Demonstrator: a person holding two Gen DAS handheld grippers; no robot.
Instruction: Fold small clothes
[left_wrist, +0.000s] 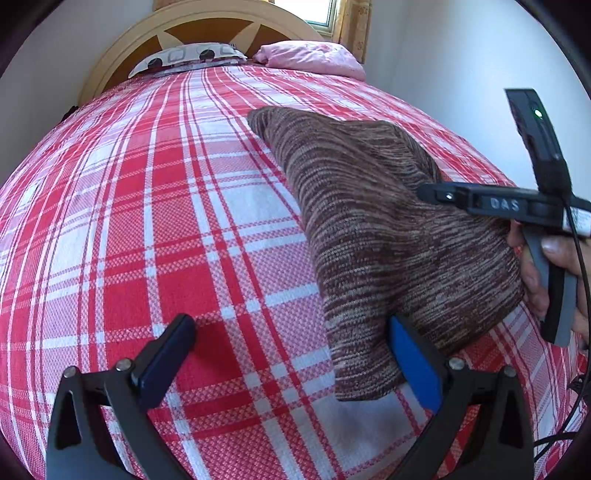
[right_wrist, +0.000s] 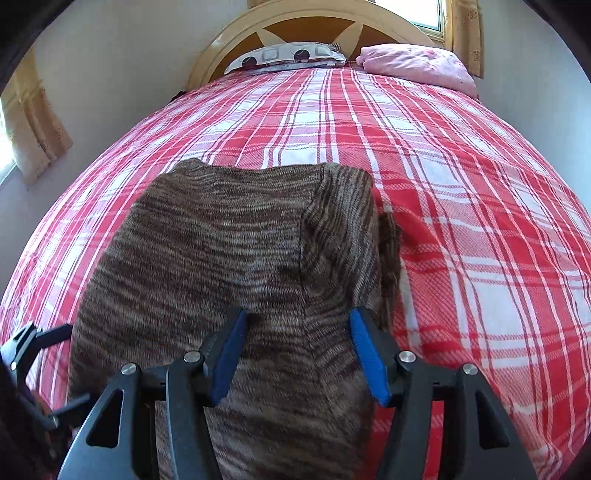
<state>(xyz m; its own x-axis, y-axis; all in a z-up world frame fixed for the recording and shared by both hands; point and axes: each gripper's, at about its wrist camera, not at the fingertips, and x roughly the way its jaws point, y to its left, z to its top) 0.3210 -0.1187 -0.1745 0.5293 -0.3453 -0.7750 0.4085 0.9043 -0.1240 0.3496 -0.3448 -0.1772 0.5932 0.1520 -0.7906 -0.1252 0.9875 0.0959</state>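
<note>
One brown-and-tan striped knitted garment (left_wrist: 388, 229) lies on a bed covered with a red, pink and white plaid woven bedspread (left_wrist: 147, 221). The knit is soft and heathered, with fine horizontal streaks of dark brown and beige, and it is already folded on itself: in the right wrist view a doubled panel with a straight far edge spreads over the bed, and a narrower flap runs down its right side over a darker layer beneath. In the left wrist view the same garment forms a long wedge that narrows toward the headboard and ends in a squared lower corner.

The left gripper (left_wrist: 291, 360) hovers with its fingers spread wide; its blue-padded finger (left_wrist: 413, 363) sits just at the lower corner of the knit, while the other finger is over bare plaid, so nothing is clamped. The right gripper (right_wrist: 295, 350) is above the near part of the garment with its fingers apart, the knit lying under and between the blue pads (right_wrist: 365, 354), not pinched. A hand (left_wrist: 554, 273) holding the right gripper's handle shows at the garment's right edge.

At the head of the bed, a curved cream wooden headboard (left_wrist: 207, 22) backs a grey patterned pillow (left_wrist: 188, 55) and a crumpled pink pillow (left_wrist: 314, 57).
</note>
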